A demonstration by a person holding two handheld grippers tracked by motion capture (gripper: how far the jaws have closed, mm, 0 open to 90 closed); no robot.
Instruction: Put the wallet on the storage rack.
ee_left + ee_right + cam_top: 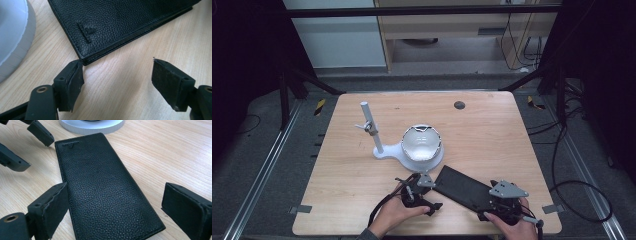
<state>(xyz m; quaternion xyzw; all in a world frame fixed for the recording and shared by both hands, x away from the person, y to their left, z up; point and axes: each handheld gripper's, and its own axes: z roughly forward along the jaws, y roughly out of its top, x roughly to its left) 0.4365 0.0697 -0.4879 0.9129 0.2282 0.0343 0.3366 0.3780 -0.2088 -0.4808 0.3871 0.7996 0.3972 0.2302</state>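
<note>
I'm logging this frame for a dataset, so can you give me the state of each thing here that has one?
Black wallet: closed, lying flat on the table.
Left gripper: open, one jaw at the wallet's corner.
Right gripper: open, jaws on either side of the wallet's near end.
White bowl: upright on its white stand.
White stand: upright, its post slightly tilted.
</note>
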